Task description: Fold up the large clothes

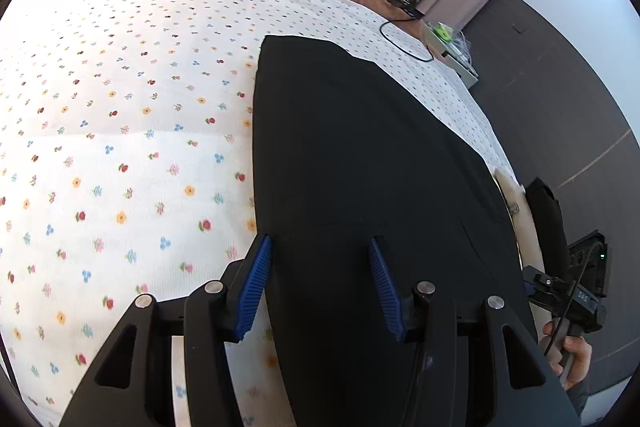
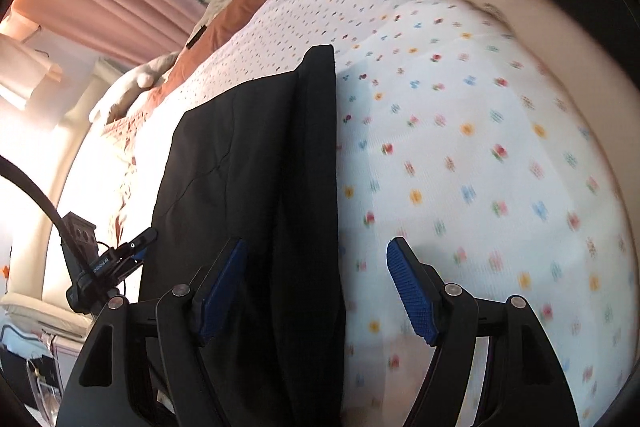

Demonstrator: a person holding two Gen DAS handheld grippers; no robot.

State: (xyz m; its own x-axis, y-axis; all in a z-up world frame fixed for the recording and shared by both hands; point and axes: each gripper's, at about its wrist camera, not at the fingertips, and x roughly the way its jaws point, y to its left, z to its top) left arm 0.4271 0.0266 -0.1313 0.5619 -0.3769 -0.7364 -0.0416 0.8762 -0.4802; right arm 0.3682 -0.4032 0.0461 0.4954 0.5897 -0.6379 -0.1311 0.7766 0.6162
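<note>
Right wrist shows my right hand-held gripper [image 2: 316, 291] spread, unladen, over the black garment [image 2: 256, 167], folded narrow; cross-folds remain, I judge.

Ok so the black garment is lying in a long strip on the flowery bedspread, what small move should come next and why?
Probably lower the right claw and close it on the near end of the black garment. It lies as a long narrow strip on the bedspread, so an end-to-end fold seems due. Both claws stand open; the left claw also frames the cloth, gripping nothing.
</note>
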